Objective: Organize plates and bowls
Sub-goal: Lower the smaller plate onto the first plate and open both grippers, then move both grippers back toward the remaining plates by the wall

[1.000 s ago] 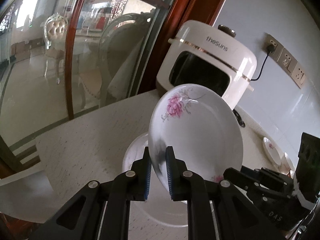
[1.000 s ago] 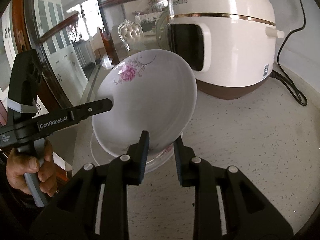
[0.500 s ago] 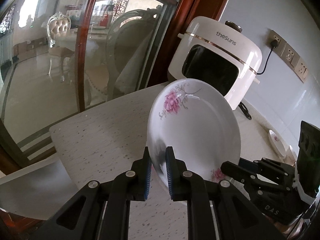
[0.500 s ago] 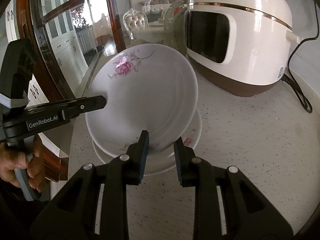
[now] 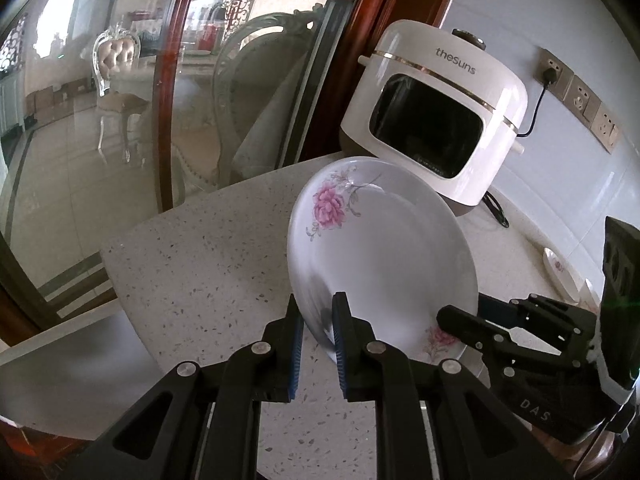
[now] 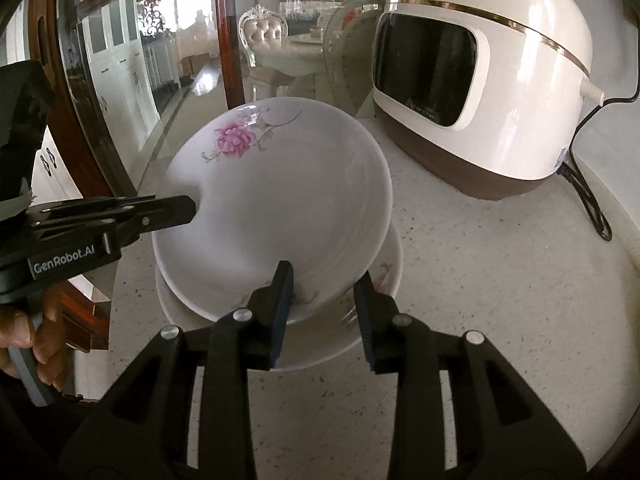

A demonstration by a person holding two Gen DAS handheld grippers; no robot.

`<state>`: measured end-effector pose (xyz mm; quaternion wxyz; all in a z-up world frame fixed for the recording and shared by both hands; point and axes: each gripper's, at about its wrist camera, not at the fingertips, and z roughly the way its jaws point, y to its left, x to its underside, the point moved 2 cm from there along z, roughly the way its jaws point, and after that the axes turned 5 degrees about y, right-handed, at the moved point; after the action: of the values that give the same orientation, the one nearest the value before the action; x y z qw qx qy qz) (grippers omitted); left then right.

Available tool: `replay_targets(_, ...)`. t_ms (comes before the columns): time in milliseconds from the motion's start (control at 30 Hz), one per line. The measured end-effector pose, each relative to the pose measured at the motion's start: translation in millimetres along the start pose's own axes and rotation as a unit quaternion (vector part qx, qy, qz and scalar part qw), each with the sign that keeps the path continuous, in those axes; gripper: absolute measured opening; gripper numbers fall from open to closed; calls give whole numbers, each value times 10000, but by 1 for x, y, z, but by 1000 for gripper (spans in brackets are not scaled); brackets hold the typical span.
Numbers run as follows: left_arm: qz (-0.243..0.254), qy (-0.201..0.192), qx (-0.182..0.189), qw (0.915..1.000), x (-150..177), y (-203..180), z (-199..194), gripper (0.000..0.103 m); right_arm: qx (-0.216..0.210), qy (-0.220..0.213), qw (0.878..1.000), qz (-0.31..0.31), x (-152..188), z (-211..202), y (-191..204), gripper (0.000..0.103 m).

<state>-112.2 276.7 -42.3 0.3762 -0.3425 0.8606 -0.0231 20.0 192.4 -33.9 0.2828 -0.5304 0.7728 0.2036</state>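
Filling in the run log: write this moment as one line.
left gripper: shut on white floral plate | right gripper: open at its near rim | plate tilted over second white plate | speckled countertop

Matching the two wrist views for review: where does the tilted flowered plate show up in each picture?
Left wrist view: the flowered plate stands tilted at centre, its near edge pinched by the left gripper.
Right wrist view: the same plate fills the centre-left, above another plate lying on the counter.
Shared landmark: the white rice cooker behind it.
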Motion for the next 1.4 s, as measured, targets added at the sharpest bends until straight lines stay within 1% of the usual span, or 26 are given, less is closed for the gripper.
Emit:
replay_targets(67,11,-8,-18,10000,-1,-1,0,15,146,6,9999,-82,-1,2,3,37)
replay_targets(167,51,-46,-78,9999,1,-4,-1,15,461,19,9986,-253,-2,3,8,41)
replay_targets(267,70,-59,-97,9999,1,-3,-1,15,684,26,9970,-365,-5,3,11,43)
replay_targets(300,87,-64,-106,9999,1,-4,-1,15,765,26,9962,-421,-5,4,13,46)
replay_targets(333,109,-80,-109,9998,1,-4,-1,16,948,-23,9941,-529,-6,3,16,51)
replay_targets(367,115,-71,-127,9998,1,-5,-1,16,1240,-49,9898,-700,-7,3,21,67)
replay_targets(400,115,-61,-131,9998,1,-5,-1,16,1593,-126,9829,-917,-7,3,28,75)
replay_targets(433,122,-51,-136,9998,1,-6,-1,16,1781,-217,9775,-1110,-7,2,35,75)
replay_targets(533,147,-41,-150,9998,1,-7,-1,16,1622,-177,9798,-1157,-9,1,37,77)
replay_targets(633,199,-7,-203,9996,1,-10,-1,16,1577,-151,9818,-1050,-11,1,31,77)
replay_targets(733,214,53,-188,9996,0,-12,-2,17,1490,-115,9846,-909,-17,2,23,80)
replay_targets(867,297,149,-227,9992,-1,-14,0,20,1334,-24,9897,-512,-20,3,8,83)
replay_targets(900,301,199,-208,9991,-1,-14,1,23,1274,4,9911,-382,-20,3,4,83)
replay_targets(1000,400,176,-268,9987,0,-18,0,25,1004,113,9948,117,-21,4,-16,83)
replay_targets(1133,414,204,-273,9986,2,-18,0,25,818,191,9951,514,-15,3,-32,83)
replay_targets(1300,415,203,-294,9985,2,-18,0,26,739,208,9952,607,-15,1,-34,83)
replay_targets(1400,382,59,-315,9988,0,-18,-5,27,712,209,9950,663,-8,-2,-37,83)
